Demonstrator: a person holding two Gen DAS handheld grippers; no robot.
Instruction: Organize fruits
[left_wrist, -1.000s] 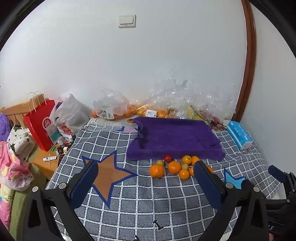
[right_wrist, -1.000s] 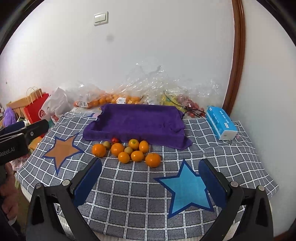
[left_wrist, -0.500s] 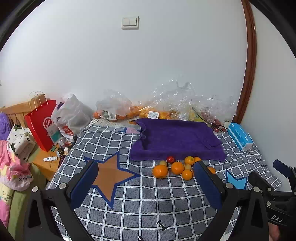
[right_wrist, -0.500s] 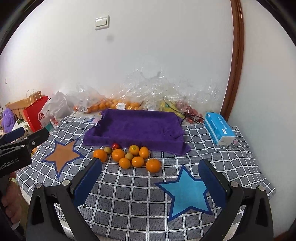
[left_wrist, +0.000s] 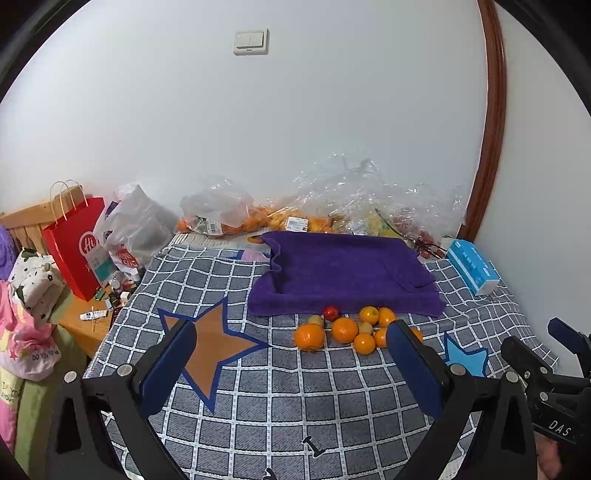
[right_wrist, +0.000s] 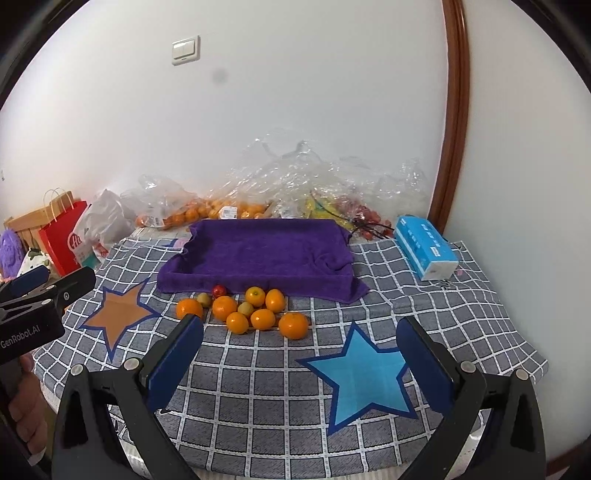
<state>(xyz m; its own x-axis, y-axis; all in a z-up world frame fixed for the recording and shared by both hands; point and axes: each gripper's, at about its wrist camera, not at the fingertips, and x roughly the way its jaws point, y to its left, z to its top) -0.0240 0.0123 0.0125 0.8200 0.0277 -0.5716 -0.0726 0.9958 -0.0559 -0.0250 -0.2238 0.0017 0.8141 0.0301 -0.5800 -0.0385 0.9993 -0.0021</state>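
Tissue box (right_wrist: 426, 247), plastic bags (right_wrist: 295, 184) flank purple towel (right_wrist: 258, 254); fruits (right_wrist: 243, 308) unobstructed.

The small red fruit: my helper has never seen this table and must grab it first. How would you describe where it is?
Find the purple towel spread on the checked tablecloth. Along its near edge lies a cluster of loose fruit; the small red fruit sits at the back of the cluster, toward its left, right against the towel's hem. It is the only red piece there: the others are orange or yellowish.
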